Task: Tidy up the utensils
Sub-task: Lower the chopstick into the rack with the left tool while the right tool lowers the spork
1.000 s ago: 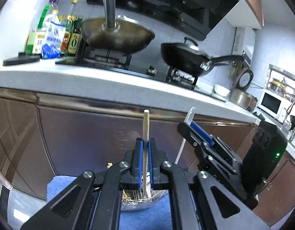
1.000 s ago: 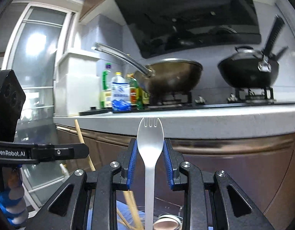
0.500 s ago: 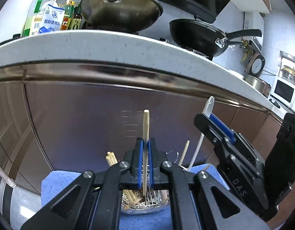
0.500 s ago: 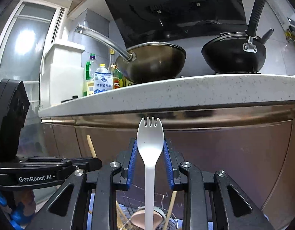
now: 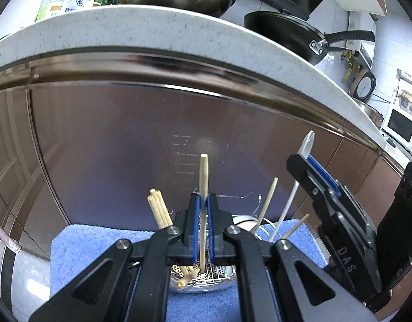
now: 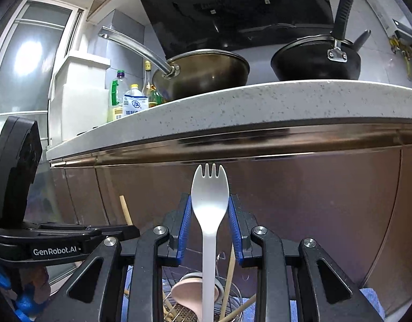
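My left gripper [image 5: 202, 204] is shut on a wooden chopstick [image 5: 203, 177], held upright with its lower end down in a perforated metal utensil holder [image 5: 206, 273]. My right gripper [image 6: 210, 206] is shut on a white spork [image 6: 210, 196], tines up, with its handle reaching down into the same holder [image 6: 184, 314]. Other chopsticks [image 5: 159, 209] and a pink spoon [image 6: 188, 293] stand in the holder. The right gripper also shows in the left wrist view [image 5: 313, 171], the left one in the right wrist view [image 6: 98, 234].
The holder stands on a blue towel [image 5: 98, 244] in front of a brown cabinet front [image 5: 112, 139]. Above is a speckled white counter edge [image 6: 259, 102] with a steel wok [image 6: 203, 72], a black pan [image 6: 315, 59] and bottles [image 6: 133, 102].
Both grippers have come down with their utensils. The counter has risen in both views and the holder with its chopsticks has come closer into sight.
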Demonstrator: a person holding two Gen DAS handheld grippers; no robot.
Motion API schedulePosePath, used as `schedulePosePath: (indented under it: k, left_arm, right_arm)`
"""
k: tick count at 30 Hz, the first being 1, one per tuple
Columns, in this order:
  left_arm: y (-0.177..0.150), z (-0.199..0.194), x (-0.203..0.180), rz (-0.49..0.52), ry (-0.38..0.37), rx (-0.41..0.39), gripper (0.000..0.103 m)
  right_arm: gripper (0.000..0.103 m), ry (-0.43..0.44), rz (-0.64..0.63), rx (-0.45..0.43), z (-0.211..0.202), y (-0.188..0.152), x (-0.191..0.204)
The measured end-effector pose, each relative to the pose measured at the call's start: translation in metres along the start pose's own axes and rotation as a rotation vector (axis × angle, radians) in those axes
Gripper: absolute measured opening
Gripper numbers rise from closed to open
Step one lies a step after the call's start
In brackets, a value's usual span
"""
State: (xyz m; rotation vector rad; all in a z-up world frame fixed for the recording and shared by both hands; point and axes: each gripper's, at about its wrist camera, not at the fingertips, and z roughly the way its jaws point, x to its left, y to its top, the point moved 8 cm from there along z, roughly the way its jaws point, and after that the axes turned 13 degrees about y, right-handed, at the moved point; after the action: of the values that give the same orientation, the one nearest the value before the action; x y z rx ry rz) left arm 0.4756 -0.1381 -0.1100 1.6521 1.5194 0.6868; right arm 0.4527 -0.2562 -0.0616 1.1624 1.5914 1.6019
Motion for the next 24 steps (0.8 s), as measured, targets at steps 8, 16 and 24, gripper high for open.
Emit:
schedulePosePath:
  k: [8,16,24]
  left_arm:
    - [-0.010,0.008,0.002,-0.001,0.001,0.025,0.005]
    - [-0.019,0.013,0.003,-0.004,-0.002,0.048,0.005]
    - [-0.026,0.012,0.005,-0.010,-0.003,0.062,0.005]
  right_arm:
    - [0.027,-0.008,0.019,0.006,-0.001,-0.011,-0.003]
    - [0.028,-0.013,0.034,0.024,-0.006,-0.022,-0.005]
    - [0.029,-0.013,0.040,0.052,-0.014,-0.031,-0.003]
